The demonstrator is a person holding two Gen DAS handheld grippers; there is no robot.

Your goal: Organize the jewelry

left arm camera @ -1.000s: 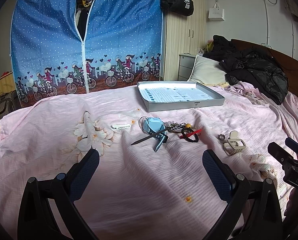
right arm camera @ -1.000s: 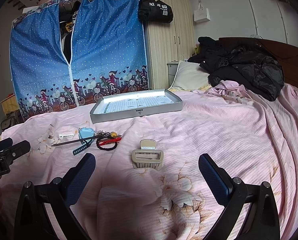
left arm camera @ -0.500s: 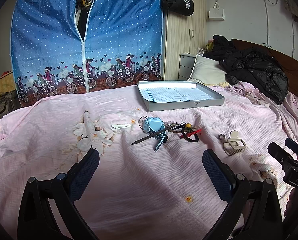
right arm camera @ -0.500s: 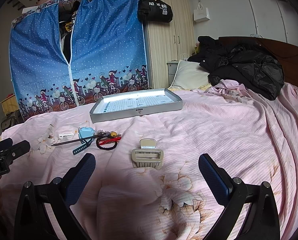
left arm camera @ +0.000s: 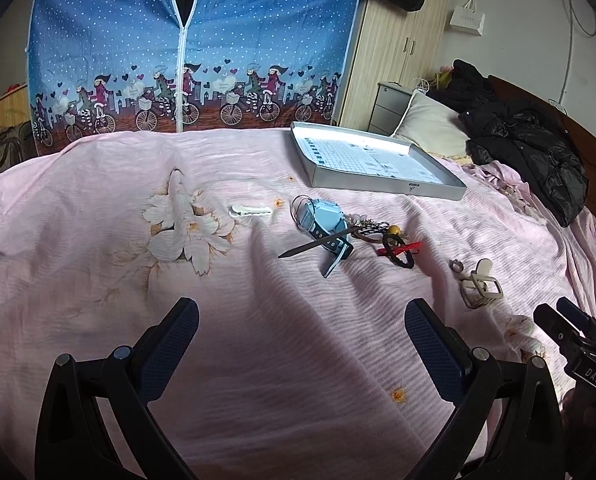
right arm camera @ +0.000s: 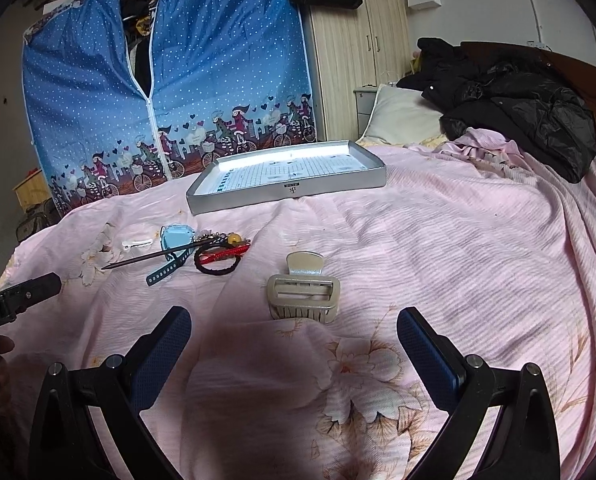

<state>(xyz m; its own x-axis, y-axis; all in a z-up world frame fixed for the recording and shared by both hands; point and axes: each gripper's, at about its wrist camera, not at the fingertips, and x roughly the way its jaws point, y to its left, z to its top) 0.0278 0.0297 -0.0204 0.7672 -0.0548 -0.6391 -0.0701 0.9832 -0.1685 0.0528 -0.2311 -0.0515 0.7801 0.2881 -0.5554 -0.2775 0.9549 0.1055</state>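
Nothing is gathered yet — both the left hand-held gripper (left arm camera: 301, 326) and right hand-held gripper (right arm camera: 294, 334) hover released. The hair claw (right arm camera: 304, 290) lies at twelve o'clock of the right one; the empty tray (right arm camera: 290, 190) sits beyond — likely a forward reach next.

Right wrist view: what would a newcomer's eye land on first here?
Probably the beige rectangular hair claw clip, lying alone on the pink floral bedsheet just ahead of the open right gripper. Next, the shallow silver tray farther back, empty so far, and left of the clip a small heap: light-blue watch, black hair tie, dark hair stick.
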